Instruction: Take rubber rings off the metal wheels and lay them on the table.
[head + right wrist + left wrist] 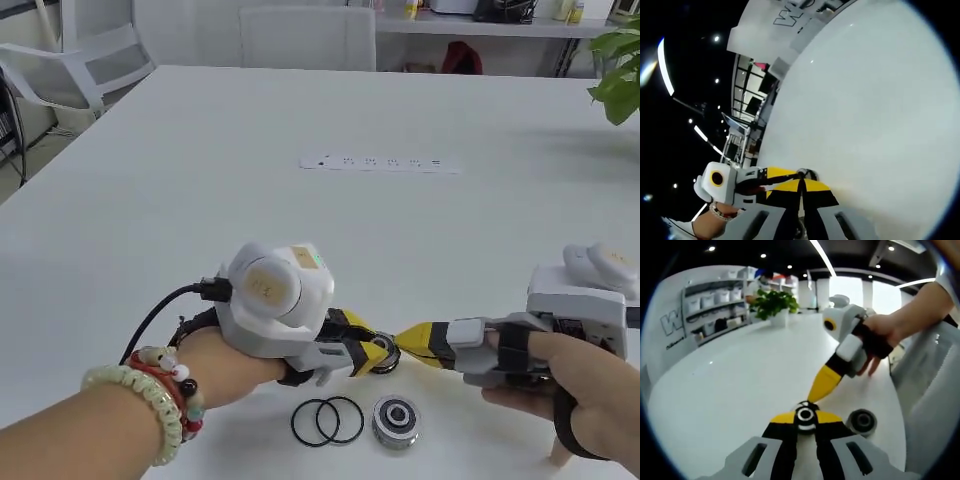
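My left gripper (368,352) (806,423) is shut on a small metal wheel (805,414) (381,349), held just above the table near its front edge. My right gripper (404,345) (800,181) comes in from the right, and its yellow tip (816,393) meets the wheel's rim. Its jaws are pinched together there on the black rubber ring (808,173). On the table just below lie two loose black rubber rings (327,421), overlapping. Beside them, to the right, stands a second metal wheel (396,420) (861,421).
A white power strip (380,162) lies mid-table on the white table (200,180). A potted plant (620,70) (771,301) stands at the far right corner. White chairs (305,35) line the far edge. A black cable (160,315) trails left from my left gripper.
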`<state>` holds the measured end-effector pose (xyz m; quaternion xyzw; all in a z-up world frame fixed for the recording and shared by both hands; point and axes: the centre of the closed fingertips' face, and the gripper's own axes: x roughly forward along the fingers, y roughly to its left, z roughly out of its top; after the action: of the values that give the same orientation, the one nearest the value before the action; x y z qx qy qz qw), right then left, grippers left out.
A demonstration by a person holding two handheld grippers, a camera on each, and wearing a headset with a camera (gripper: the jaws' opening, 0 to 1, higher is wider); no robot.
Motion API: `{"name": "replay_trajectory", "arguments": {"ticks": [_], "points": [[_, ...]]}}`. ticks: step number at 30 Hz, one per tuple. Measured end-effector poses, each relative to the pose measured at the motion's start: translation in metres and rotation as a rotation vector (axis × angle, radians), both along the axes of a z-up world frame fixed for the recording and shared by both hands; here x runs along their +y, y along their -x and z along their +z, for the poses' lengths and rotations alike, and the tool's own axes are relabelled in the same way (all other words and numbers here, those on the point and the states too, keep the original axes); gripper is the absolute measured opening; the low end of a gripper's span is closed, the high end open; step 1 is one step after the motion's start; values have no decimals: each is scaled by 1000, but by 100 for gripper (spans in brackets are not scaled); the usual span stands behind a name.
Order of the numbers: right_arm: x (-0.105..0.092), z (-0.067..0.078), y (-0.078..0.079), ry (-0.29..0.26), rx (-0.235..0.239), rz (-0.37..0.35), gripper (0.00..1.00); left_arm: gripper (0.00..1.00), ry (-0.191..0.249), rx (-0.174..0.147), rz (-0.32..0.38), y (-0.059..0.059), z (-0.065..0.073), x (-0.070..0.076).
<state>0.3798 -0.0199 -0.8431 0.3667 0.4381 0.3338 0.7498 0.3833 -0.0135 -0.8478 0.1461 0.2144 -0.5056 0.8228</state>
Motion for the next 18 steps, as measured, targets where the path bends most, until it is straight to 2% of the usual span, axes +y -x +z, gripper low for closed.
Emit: {"name": "replay_trajectory", "arguments": {"ticks": [18], "points": [[6, 3, 3, -15, -21, 27, 0, 14, -4, -9, -2, 0, 0, 0]]}}
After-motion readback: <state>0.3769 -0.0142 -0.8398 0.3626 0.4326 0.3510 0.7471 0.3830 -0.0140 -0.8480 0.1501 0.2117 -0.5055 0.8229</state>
